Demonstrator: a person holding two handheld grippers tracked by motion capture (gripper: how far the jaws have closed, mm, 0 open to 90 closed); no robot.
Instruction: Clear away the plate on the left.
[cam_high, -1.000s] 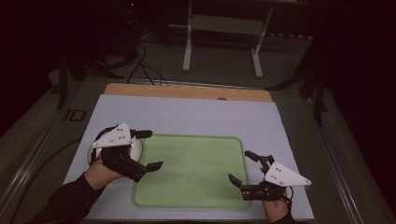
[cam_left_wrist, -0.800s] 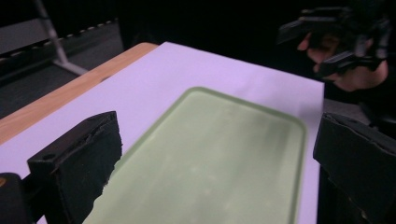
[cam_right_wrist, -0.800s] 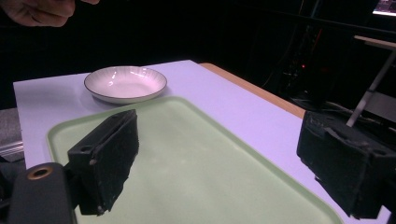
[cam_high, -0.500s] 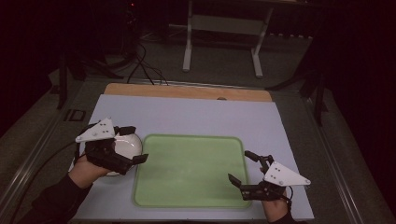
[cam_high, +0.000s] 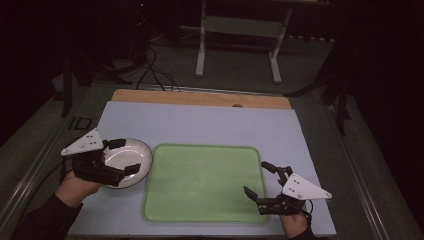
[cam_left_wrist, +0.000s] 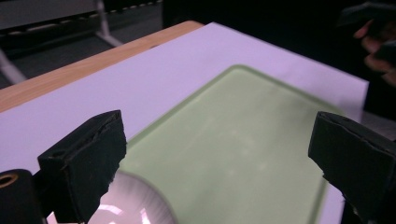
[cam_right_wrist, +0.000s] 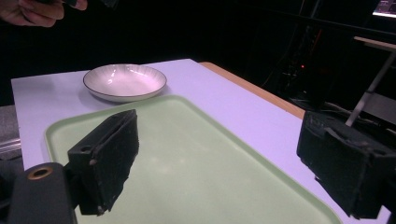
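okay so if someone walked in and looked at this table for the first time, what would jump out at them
Probably the pale green tray, lying bare in the middle of the light sheet that covers the table. Next, the white dish just off the tray's left edge, with the left gripper open over it. The right gripper, also open, hovers at the tray's near right corner.

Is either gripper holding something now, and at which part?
Nothing is held. The left gripper hangs open over the white plate; the right gripper is open over the green tray.
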